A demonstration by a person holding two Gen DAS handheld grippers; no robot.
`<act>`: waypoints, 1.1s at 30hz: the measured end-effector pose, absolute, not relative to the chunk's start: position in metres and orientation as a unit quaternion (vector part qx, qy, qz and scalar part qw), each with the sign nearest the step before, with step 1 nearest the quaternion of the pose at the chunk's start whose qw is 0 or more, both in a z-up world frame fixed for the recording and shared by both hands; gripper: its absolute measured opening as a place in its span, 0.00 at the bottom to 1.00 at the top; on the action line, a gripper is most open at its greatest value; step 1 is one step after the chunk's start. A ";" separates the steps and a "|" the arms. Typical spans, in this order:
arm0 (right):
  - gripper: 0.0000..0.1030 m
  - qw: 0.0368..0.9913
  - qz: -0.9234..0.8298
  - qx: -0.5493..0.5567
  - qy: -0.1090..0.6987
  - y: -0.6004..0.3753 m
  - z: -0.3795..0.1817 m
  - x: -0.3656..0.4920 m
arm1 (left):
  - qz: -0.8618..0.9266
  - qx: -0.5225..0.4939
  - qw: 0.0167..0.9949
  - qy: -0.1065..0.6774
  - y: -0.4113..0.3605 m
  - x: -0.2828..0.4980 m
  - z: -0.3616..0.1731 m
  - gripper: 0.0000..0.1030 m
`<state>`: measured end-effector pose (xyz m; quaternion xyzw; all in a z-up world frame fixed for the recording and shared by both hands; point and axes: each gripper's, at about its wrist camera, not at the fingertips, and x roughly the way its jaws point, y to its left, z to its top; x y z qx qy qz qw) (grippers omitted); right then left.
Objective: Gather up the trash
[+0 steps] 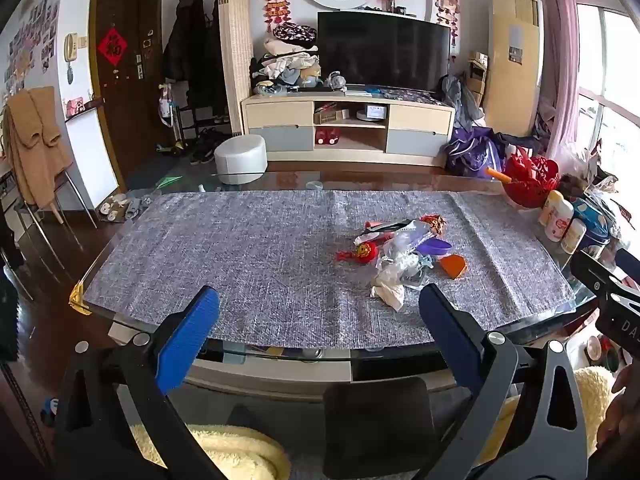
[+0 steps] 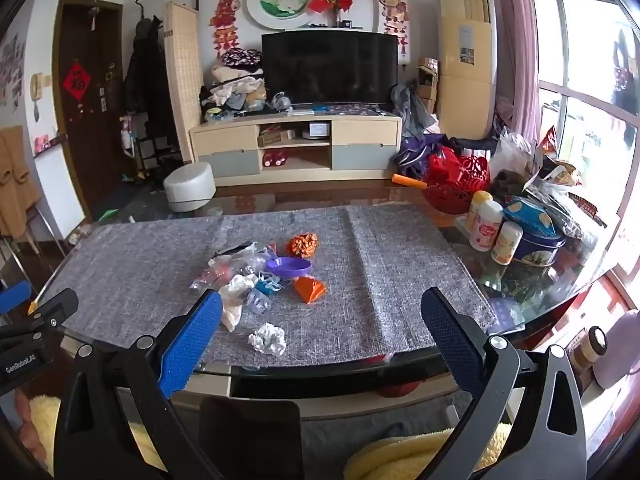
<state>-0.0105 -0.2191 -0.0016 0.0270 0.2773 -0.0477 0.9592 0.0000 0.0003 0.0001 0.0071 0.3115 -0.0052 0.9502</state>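
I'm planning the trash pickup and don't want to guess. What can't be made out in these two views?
- Any bin or bag for the trash: in neither view.
- Trash pile: overlapping pieces hide what lies beneath, both views.
- Crumpled white paper: right wrist view only.

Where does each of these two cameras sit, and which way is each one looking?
Left wrist view: on the left gripper, looking forward over the grey woven table mat to the black television; its open blue-padded fingers and the right gripper's edge show.
Right wrist view: on the right gripper, facing the same way, nearer the red openwork basket; open fingers and the left gripper's edge show.
Shared: the pile of crumpled wrappers and plastic trash.
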 end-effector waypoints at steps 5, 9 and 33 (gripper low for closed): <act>0.97 0.959 -0.047 0.028 0.277 -0.219 -0.001 -0.011 | -0.009 0.006 0.950 0.312 0.003 0.000 0.002 0.92; 0.97 0.960 -0.046 0.029 0.276 -0.219 0.000 -0.011 | -0.009 0.005 0.950 0.311 0.007 0.002 0.006 0.92; 0.97 0.960 -0.046 0.032 0.274 -0.220 0.001 -0.012 | -0.007 0.006 0.954 0.301 -0.003 -0.002 0.013 0.92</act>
